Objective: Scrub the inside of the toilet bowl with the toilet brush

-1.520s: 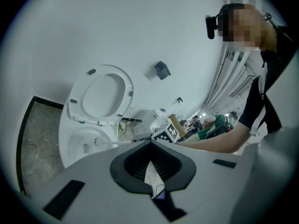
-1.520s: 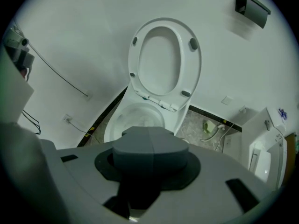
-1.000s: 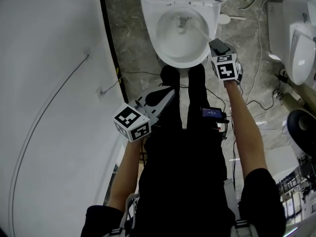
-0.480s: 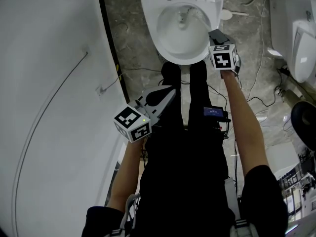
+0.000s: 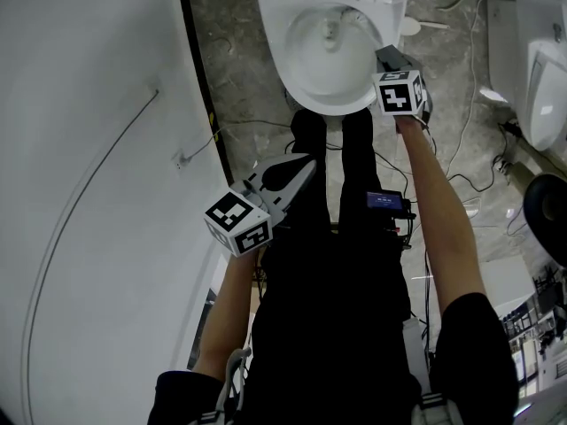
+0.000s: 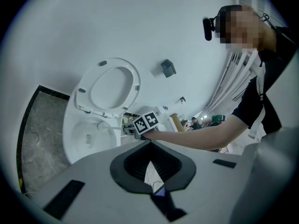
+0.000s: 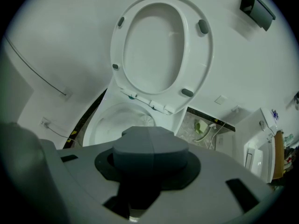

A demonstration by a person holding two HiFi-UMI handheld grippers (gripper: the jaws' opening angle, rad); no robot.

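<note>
The white toilet bowl (image 5: 312,71) stands open at the top of the head view, its seat and lid (image 7: 161,45) raised. My right gripper (image 5: 387,58) is at the bowl's right rim, shut on the handle of the white toilet brush (image 5: 335,34). The brush head lies down inside the bowl. The left gripper view shows that handle (image 6: 111,127) running from the right gripper (image 6: 128,129) into the bowl (image 6: 88,136). In the right gripper view the jaws (image 7: 149,146) hide the brush. My left gripper (image 5: 297,173) hangs shut and empty over the person's legs.
A white wall (image 5: 89,193) with a black base strip runs along the left. A second white fixture (image 5: 542,69) stands at the right. Cables (image 5: 462,104) trail over the stone floor right of the bowl. A small device (image 5: 383,202) hangs at the person's waist.
My right gripper has moved a little forward along the bowl's right rim with the brush. The left gripper has stayed where it was.
</note>
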